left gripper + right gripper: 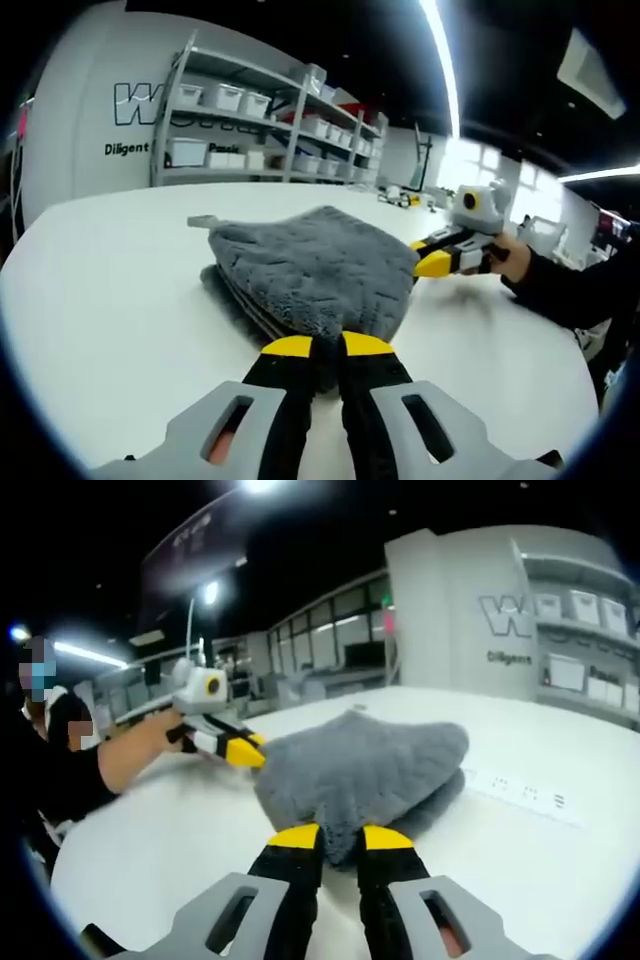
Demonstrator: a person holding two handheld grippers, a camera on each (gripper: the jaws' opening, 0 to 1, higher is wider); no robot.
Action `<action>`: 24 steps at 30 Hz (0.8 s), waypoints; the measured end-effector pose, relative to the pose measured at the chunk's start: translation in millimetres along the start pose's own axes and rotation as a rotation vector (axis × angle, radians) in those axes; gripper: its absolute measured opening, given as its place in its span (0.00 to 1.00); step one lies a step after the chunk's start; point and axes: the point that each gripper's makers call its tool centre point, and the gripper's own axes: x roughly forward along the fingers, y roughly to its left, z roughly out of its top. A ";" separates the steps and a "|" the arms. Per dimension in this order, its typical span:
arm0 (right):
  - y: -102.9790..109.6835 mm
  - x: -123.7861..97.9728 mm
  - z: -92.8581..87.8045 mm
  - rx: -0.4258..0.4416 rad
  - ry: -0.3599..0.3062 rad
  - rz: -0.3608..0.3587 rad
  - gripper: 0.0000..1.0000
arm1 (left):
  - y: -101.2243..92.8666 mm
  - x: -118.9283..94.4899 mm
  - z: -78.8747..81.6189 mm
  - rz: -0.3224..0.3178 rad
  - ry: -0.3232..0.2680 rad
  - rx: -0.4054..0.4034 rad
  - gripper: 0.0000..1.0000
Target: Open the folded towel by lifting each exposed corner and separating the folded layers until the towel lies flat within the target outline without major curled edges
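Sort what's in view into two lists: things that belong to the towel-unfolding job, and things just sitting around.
Belongs to the job:
- grey towel, folded on the white table
- left gripper, jaws closed on a towel edge
- right gripper, jaws pinching the opposite edge

Just around:
- shelving rack with white bins
- small items at the table's far end
- printed strip on the table

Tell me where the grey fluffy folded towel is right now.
The grey fluffy folded towel lies on the round white table, pinched at opposite edges by the left gripper and right gripper.
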 end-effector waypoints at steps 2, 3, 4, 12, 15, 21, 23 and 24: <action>4.9 -2.9 0.7 -0.002 0.004 0.014 0.07 | -0.6 -0.2 -0.9 0.012 0.023 0.023 0.06; 7.8 -4.0 1.5 -0.007 0.004 0.021 0.07 | 0.9 -1.3 0.1 0.030 0.030 0.040 0.06; 9.6 -4.6 1.9 -0.013 0.004 0.025 0.07 | -0.5 -2.0 1.6 0.038 0.032 0.046 0.06; 7.5 -7.7 -0.4 -0.005 0.014 0.003 0.05 | -7.5 -1.4 -2.7 0.060 0.058 0.055 0.04; 8.9 -8.8 1.0 0.005 0.009 0.001 0.05 | -11.9 -4.6 -3.9 0.057 0.051 0.058 0.04; 16.6 -17.5 -5.8 0.001 0.010 0.015 0.04 | -25.9 -9.9 -8.4 0.011 0.039 0.053 0.04; 19.0 -20.4 -5.8 -0.011 0.010 0.018 0.04 | -30.9 -12.1 -9.4 -0.004 0.036 0.034 0.04; 20.0 -21.4 -5.5 -0.016 0.010 0.019 0.04 | -32.5 -12.6 -10.2 -0.008 0.035 0.031 0.04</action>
